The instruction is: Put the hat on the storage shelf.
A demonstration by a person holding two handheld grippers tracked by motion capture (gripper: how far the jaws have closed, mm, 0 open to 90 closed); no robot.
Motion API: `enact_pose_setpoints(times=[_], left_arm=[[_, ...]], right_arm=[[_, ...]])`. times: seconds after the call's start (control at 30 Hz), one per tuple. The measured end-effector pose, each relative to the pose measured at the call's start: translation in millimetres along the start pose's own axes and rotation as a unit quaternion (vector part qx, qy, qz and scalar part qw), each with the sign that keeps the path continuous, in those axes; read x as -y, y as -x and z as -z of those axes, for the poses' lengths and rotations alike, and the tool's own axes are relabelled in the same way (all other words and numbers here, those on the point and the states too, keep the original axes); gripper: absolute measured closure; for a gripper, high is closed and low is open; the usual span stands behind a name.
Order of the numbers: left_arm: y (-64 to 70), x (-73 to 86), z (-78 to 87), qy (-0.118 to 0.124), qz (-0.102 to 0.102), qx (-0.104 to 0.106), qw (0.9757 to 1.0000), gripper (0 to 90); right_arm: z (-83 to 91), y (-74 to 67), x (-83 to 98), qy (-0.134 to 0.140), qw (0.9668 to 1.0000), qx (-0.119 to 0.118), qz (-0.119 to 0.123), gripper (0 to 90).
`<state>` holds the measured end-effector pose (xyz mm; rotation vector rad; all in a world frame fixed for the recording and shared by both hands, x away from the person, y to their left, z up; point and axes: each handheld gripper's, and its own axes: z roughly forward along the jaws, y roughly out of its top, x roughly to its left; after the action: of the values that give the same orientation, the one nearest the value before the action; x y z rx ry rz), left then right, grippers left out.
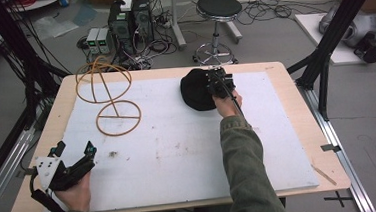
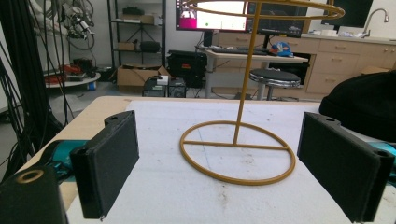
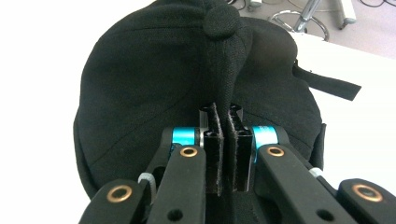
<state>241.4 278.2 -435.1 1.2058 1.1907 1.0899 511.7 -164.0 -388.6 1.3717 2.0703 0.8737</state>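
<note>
R gripper is pinched tight on a thin ridge of fabric running down from the crown button of the cap, jaws nearly touching w/ just the fold between them. In the high view that cap sits upper centre of the frame, on the white mat, w/ the R gripper at its right edge. Risk, as I read it: the bite is small and near the pad tips, so on a lift the soft cloth could slide out or the cap could sag and swing. A strap trails off at right of the R gripper view and might snag. L gripper is wide open, holding nothing, lower left of the high view. The wire stand is upper left, well apart from the cap; it looks light and top-heavy, so if the cap is meant for it, a knock or off-centre drop could tip it, w/ no hand steadying the base ring.
</note>
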Motion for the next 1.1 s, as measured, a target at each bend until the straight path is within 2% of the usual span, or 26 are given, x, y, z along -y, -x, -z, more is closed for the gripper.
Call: enact_pose_setpoints(times=[0.17, 0.33, 0.43, 0.47, 0.5, 0.53, 0.67, 0.73, 0.77, 0.8, 0.83, 0.9, 0.93, 1.0, 1.03, 1.07, 1.1], left_arm=[[0.3, -0.2, 0.0, 0.0, -0.001, 0.0, 1.0, 12.9], [-0.4, -0.4, 0.3, 0.001, 0.0, 0.0, 1.0, 12.9], [-0.5, -0.5, 0.1, 0.002, 0.0, -0.001, 1.0, 13.0], [-0.4, -0.6, -0.1, 0.001, 0.0, -0.001, 1.0, 12.9], [-0.4, -0.6, -0.1, 0.001, 0.0, -0.001, 1.0, 13.0], [-0.2, -0.6, -0.5, 0.001, -0.001, 0.0, 1.0, 13.0], [0.3, -0.4, -1.0, -0.001, 0.0, 0.004, 1.0, 13.0], [0.4, -0.1, -1.1, -0.002, 0.0, 0.004, 1.0, 13.0], [0.3, 0.0, -1.0, -0.002, 0.001, 0.005, 1.0, 13.0], [0.3, 0.0, -1.0, -0.002, 0.001, 0.004, 1.0, 13.0], [0.3, -0.1, -0.9, 0.0, 0.001, 0.004, 1.0, 13.0], [0.3, -0.1, -0.9, 0.001, 0.003, 0.004, 1.0, 13.0], [0.1, -0.1, -0.8, 0.0, 0.003, 0.003, 1.0, 13.0], [0.1, 0.0, -0.8, 0.0, 0.003, 0.004, 1.0, 13.0], [0.2, -0.1, -0.8, 0.0, 0.004, 0.004, 1.0, 13.0], [0.3, -0.1, -0.8, 0.0, 0.004, 0.004, 1.0, 13.0], [0.4, -0.1, -0.7, 0.0, 0.005, 0.004, 1.0, 13.0]], right_arm=[[5.3, -0.6, 0.9, 0.021, 0.9997, 0.008, 0.01, 87.7], [12.9, 1.9, 2.4, 0.042, 0.999, 0.013, 0.007, 87.6], [19.7, 2.4, 1.4, 0.055, 0.9981, 0.022, 0.018, 87.6], [27.5, 3.5, -1.0, 0.073, 0.9969, 0.022, 0.02, 87.6], [27.5, 3.5, -1.0, 0.073, 0.9969, 0.022, 0.02, 87.6], [35.9, 4.2, -3.5, 0.092, 0.9955, 0.017, 0.014, 87.5], [50.4, 6.1, -6.9, 0.126, 0.9919, 0.004, 0.011, 87.5], [54.8, 6.8, -7.5, 0.132, 0.9912, -0.003, 0.007, 87.5], [59.9, 7.8, -8.4, 0.143, 0.9897, -0.008, 0.003, 87.5], [68.3, 9.9, -9.4, 0.164, 0.9862, -0.018, -0.011, 87.5], [68.3, 9.9, -9.4, 0.164, 0.9862, -0.018, -0.011, 87.5], [76.0, 12.4, -10.6, 0.187, 0.9817, -0.029, -0.022, 87.5], [85.2, 14.1, -11.8, 0.215, 0.9752, -0.042, -0.031, 87.5], [91.7, 15.0, -12.4, 0.234, 0.9705, -0.047, -0.036, 87.5], [91.7, 15.0, -12.4, 0.234, 0.9705, -0.047, -0.036, 87.5], [98.8, 16.3, -12.6, 0.253, 0.965, -0.057, -0.04, 87.5], [102.0, 17.3, -12.7, 0.262, 0.962, -0.062, -0.042, 87.5]])
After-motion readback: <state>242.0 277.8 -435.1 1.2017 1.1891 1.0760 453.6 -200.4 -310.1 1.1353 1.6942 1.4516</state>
